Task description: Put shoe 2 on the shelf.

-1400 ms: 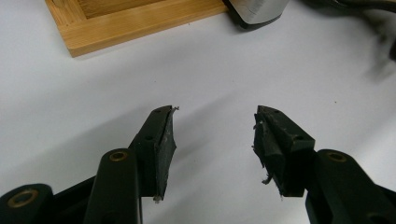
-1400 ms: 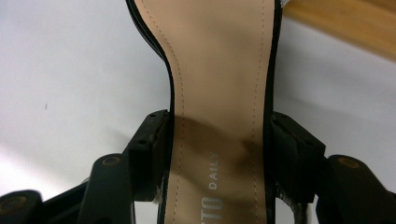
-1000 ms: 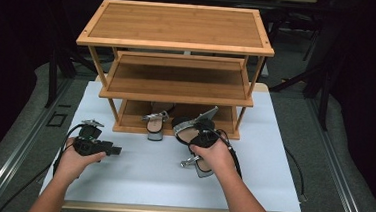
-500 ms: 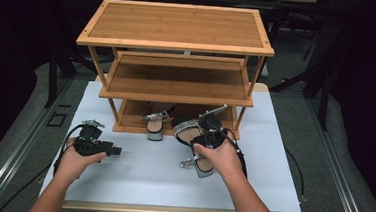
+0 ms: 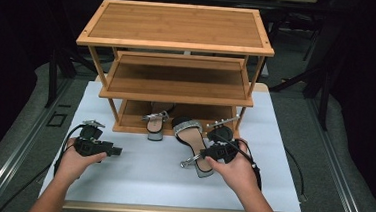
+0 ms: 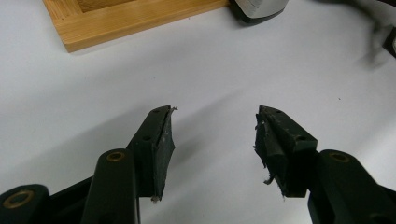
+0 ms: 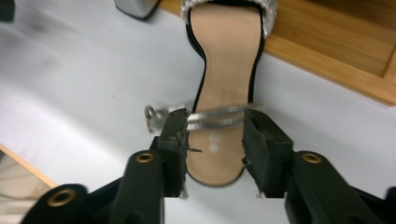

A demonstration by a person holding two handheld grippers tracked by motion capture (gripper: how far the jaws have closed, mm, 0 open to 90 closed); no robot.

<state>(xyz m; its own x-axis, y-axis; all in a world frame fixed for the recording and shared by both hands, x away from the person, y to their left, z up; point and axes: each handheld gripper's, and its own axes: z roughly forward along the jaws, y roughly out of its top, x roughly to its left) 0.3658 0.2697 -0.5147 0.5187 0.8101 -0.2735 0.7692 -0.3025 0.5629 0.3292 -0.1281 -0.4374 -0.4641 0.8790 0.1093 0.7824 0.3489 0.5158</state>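
A three-tier shoe rack [image 5: 174,55] stands at the far middle of the worktop [image 5: 141,178]. One sandal [image 5: 155,125] sits at the front edge of the rack's bottom shelf, its heel end jutting over the worktop. Just to its right a second sandal [image 5: 192,142] lies on the worktop, toe at the rack, heel toward the person. The right claw [image 5: 207,155] is at that sandal's heel, its jaws on either side of the ankle strap [image 7: 212,116]. The left claw [image 5: 115,151] rests on the worktop well left of both sandals, before the rack's left front leg.
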